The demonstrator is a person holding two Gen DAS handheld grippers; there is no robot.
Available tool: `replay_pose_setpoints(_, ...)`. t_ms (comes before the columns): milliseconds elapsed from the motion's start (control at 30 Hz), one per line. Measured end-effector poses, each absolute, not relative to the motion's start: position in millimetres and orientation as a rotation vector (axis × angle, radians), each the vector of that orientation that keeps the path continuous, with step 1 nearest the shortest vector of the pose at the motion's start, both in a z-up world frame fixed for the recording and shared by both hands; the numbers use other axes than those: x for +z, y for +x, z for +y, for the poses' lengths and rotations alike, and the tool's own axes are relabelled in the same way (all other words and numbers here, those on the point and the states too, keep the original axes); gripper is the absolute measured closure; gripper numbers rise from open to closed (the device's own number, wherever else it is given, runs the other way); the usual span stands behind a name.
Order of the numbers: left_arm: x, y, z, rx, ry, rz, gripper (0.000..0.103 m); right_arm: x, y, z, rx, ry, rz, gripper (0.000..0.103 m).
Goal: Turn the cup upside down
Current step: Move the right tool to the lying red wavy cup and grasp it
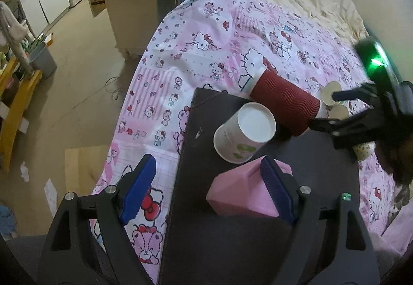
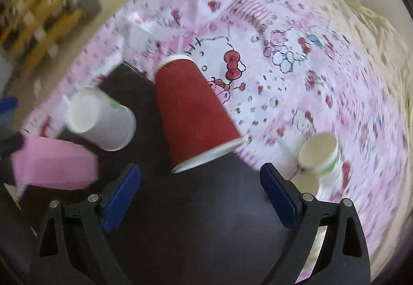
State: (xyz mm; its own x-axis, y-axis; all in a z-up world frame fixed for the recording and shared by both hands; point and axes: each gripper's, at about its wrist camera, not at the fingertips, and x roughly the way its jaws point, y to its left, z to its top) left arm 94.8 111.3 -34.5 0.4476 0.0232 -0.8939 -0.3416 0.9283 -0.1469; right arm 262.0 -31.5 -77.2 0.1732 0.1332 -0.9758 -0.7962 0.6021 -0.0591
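the red ribbed cup (image 2: 193, 114) stands upside down on the dark board (image 2: 201, 220), tilted, its white rim at the board's edge just ahead of the right gripper (image 2: 200, 194), whose jaws are spread wide and hold nothing. motion blur hides whether the rim sits flat. the left gripper (image 1: 206, 187) gapes too, 1 pad against the pink carton (image 1: 240, 192). a white cup (image 1: 245, 132) sits inverted nearby.

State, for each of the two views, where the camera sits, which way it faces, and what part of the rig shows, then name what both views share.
Left wrist: on the left gripper, looking forward and down over the dark board; its open fingers and the right gripper show.
Right wrist: on the right gripper, facing the red cup; its open fingers show.
Shared: red cup, white cup, pink box.
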Motion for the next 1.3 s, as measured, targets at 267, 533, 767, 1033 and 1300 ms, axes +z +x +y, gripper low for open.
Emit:
replay_pose_setpoints(267, -31.6, 100.9, 94.1, 0.191, -0.262, 1.099, 0.022, -119.0, 289.9, 4.4, 0.734, -0.83, 1.315, 0.007)
replay_pose_setpoints(533, -31.5, 99.9, 88.4, 0.177, -0.249, 1.1, 0.022, -130.6, 280.4, -22.2, 0.704, -0.746, 1.356, 0.019)
replay_pose_setpoints(767, -27.9, 96.2, 85.0, 0.18, -0.24, 1.078, 0.022, -118.9, 235.0, -87.7, 0.672, -0.511, 1.427, 0.019)
replay_pose_setpoints(1033, -25.6, 86.6, 71.8, 0.156, -0.21, 1.064, 0.022, -120.1, 157.2, -153.8, 0.599, -0.153, 1.51, 0.019)
replay_pose_setpoints(1300, -22.6, 74.6, 64.9, 0.15, -0.189, 1.046, 0.022, -124.9, 117.0, -163.8, 0.534, 0.069, 1.567, 0.018)
